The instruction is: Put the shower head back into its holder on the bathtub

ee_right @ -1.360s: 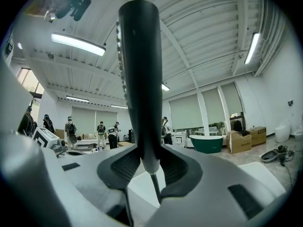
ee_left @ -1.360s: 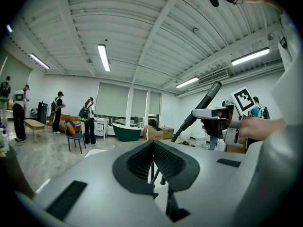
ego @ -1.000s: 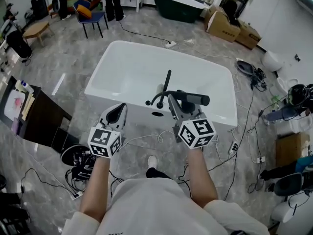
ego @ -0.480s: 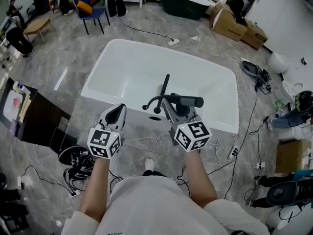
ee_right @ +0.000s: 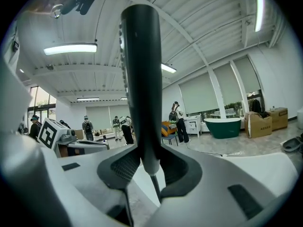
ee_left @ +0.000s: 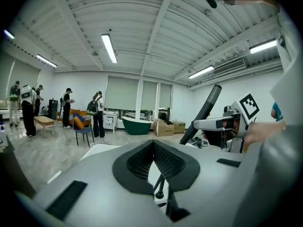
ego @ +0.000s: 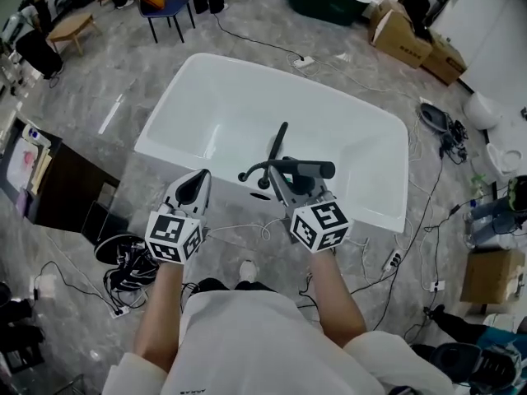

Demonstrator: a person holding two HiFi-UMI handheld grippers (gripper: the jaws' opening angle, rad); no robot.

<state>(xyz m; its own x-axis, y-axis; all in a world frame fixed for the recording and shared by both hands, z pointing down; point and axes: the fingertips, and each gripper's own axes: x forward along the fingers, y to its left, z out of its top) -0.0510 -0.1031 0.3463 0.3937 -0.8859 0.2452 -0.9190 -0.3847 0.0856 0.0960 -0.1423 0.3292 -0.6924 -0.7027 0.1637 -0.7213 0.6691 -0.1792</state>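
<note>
Since the holder is on the tub (ego: 222, 113), look at the near rim first, where the dark tap (ego: 311, 169) sits. I think the holder is there, but I cannot pick it out. Right by the tap, the shower head (ego: 280, 141) stands straight up, long way up and down. The right gripper (ee_right: 144, 164) is squeezed on its bottom end, so it is nearest. The left gripper (ee_left: 152, 144) is closed with nothing in it, off to the left.
</note>
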